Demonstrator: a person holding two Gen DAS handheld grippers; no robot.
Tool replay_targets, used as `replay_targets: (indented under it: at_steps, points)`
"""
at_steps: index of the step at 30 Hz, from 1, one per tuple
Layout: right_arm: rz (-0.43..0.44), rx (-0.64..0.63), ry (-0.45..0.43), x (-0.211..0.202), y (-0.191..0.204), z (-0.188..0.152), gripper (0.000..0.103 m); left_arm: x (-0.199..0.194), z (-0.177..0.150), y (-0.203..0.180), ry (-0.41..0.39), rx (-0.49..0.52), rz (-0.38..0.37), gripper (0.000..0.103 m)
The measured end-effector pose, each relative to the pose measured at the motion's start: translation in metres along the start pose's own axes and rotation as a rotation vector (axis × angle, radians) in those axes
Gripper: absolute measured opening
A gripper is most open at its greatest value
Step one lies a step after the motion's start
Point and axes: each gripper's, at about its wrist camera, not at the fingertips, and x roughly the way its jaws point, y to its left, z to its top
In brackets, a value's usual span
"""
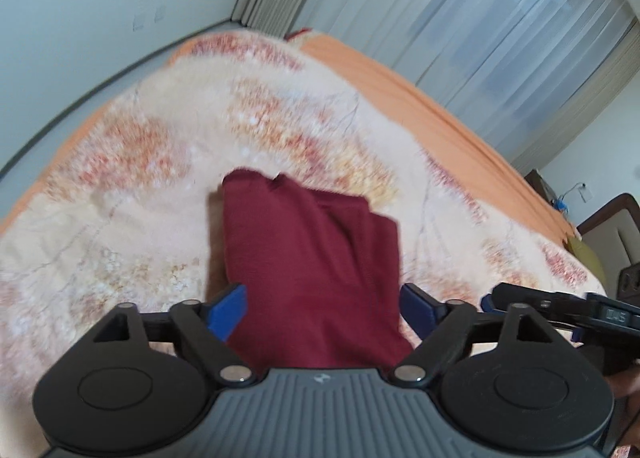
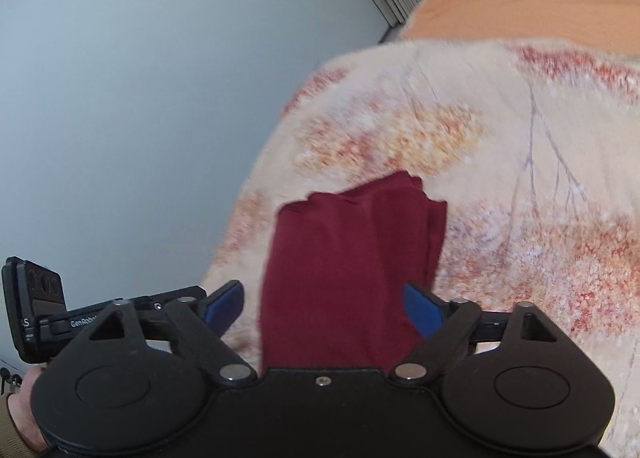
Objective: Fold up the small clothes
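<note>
A dark red garment (image 1: 304, 250) lies folded into a narrow block on the patterned blanket (image 1: 140, 162). In the left wrist view my left gripper (image 1: 322, 304) hovers over its near end, blue pads (image 1: 230, 306) spread wide and clear of the cloth. The right wrist view shows the same garment (image 2: 344, 258) with my right gripper (image 2: 323, 304) above it, jaws also wide apart with nothing pinched. The two grippers are side by side: part of the right one (image 1: 560, 306) shows at the left view's right edge, and the left one (image 2: 60, 314) at the right view's left edge.
The blanket covers a bed with an orange sheet (image 1: 420, 98) along its far side. A pale wall (image 2: 120, 98) and curtains (image 1: 500, 18) stand beyond. Dark furniture (image 1: 608, 226) is at the far right. A hand and sleeve (image 2: 20, 418) hold the left gripper.
</note>
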Motion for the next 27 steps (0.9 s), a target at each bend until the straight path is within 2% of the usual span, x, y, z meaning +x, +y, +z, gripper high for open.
replay_targets:
  at_steps: [5, 8, 13, 20, 23, 27]
  points:
    - [0.023, -0.044, -0.068, -0.061, 0.035, 0.003, 0.1, -0.062, -0.002, -0.025, -0.073, 0.004, 0.002, 0.098]
    - [0.022, -0.072, -0.076, -0.089, 0.053, 0.002, 0.102, -0.097, -0.006, -0.04, -0.107, 0.012, 0.006, 0.102]
    - [0.015, -0.135, -0.065, -0.13, 0.086, -0.01, 0.102, -0.141, -0.024, -0.065, -0.123, 0.046, 0.049, 0.102]
    - [-0.049, -0.239, -0.039, -0.172, 0.117, -0.038, 0.102, -0.171, -0.069, -0.079, -0.102, 0.002, 0.09, 0.102]
    - [-0.083, -0.262, 0.012, -0.176, 0.121, -0.05, 0.102, -0.175, -0.087, -0.084, -0.08, -0.023, 0.103, 0.102]
    - [-0.133, -0.28, 0.059, -0.175, 0.12, -0.07, 0.102, -0.177, -0.104, -0.089, -0.052, -0.061, 0.079, 0.102]
